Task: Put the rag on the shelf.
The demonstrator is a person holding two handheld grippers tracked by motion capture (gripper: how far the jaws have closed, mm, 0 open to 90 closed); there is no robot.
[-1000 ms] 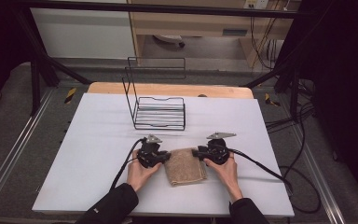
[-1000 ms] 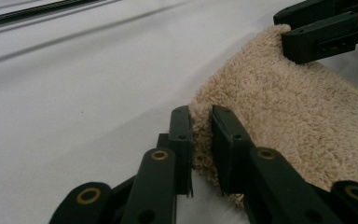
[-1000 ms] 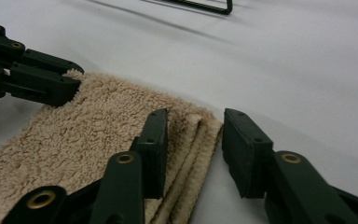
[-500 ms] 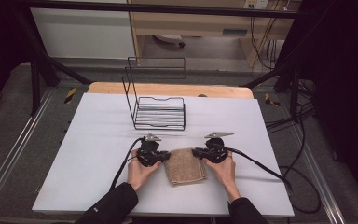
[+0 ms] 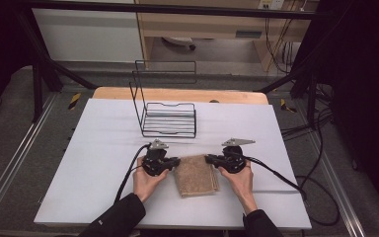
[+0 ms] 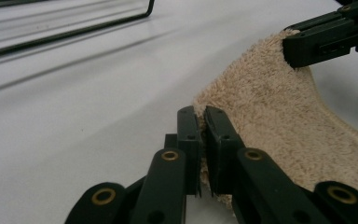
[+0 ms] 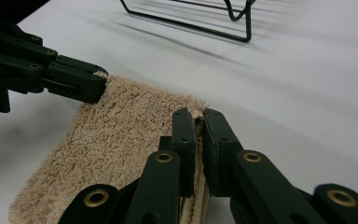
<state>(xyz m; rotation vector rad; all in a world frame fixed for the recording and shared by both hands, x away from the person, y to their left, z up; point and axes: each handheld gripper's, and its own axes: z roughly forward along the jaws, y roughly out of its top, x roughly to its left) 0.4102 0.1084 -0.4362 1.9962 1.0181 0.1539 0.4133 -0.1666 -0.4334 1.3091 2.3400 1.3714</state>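
Observation:
A folded tan towel [image 5: 195,175] lies on the white table near its front edge, between my two grippers. My left gripper [image 5: 176,161] is shut on the towel's far left corner; in the left gripper view its jaws pinch the terry edge [image 6: 203,122]. My right gripper [image 5: 209,159] is shut on the far right corner, and the right gripper view shows a tuft of towel [image 7: 197,113] squeezed between its jaws. Across the towel [image 7: 121,135] the left gripper [image 7: 95,86] bites the opposite corner. Seen from the left gripper view, the right gripper [image 6: 291,51] grips its corner.
A black wire rack [image 5: 169,118] with a tall back frame stands behind the towel, mid-table. The white table top [image 5: 94,143] has bare room to the left and right. Black cables [image 5: 276,175] trail from both grippers toward the front and right edges.
Both grippers have stayed at the towel's far corners; the hands and towel have barely shifted over the last second.

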